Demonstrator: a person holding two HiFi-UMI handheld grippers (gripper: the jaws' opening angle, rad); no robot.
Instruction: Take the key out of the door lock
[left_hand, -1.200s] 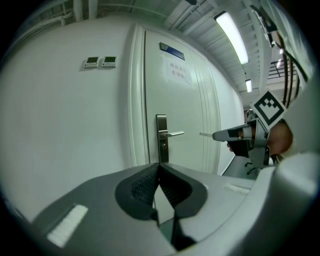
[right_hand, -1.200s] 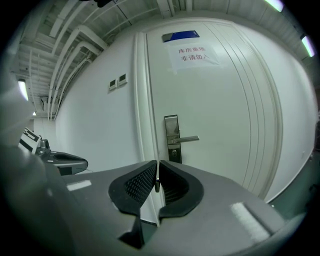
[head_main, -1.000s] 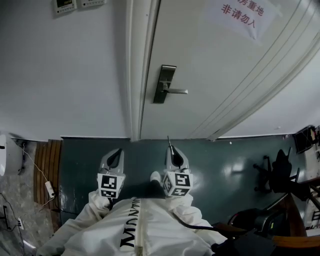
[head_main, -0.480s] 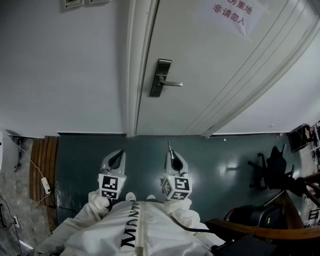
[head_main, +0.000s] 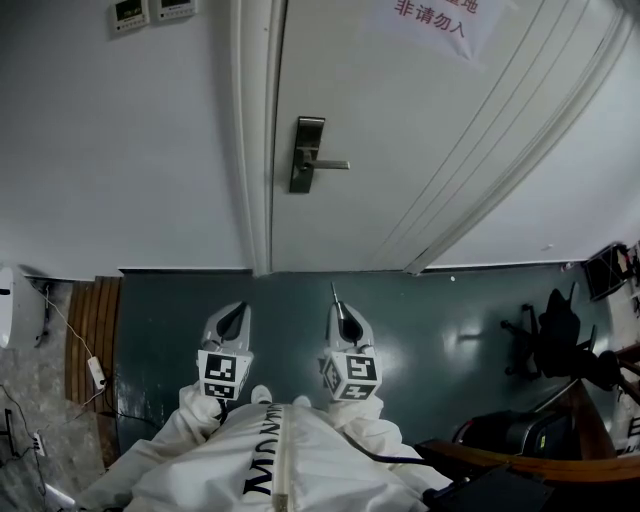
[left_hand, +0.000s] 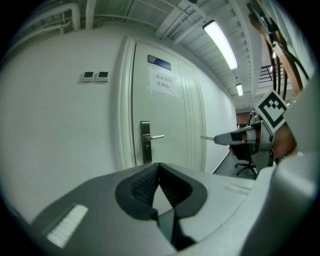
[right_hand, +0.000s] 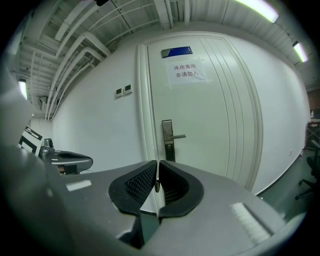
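Key: a thin metal key (head_main: 334, 292) sticks out of the tip of the right gripper (head_main: 339, 306), clear of the door lock and well apart from it.
Key's direction: its long axis runs in line with the gripper's jaws. The free end points ahead toward the door (head_main: 400, 130), and in the head view it leans slightly left.
Key against gripper: in the right gripper view the key (right_hand: 157, 184) stands edge-on in the narrow slit between the two ribbed pads, near their tips. The left gripper view shows it (left_hand: 207, 137) as a short sliver jutting from the nose of the right gripper toward the door.
Right gripper: pinching the key, pads pressed on its flat sides, held low over the dark floor (head_main: 450, 320).
Left gripper: the left gripper (head_main: 236, 312) has its jaw tips pressed together with nothing between them. It is held beside the right one, level with it.
Lock: a tall metal lock plate (head_main: 304, 154) with a lever handle (head_main: 332, 164) sits near the door's left edge, ahead of both grippers and above them in the head view.
Door: white, closed, with a paper notice (head_main: 430, 18) near its top.
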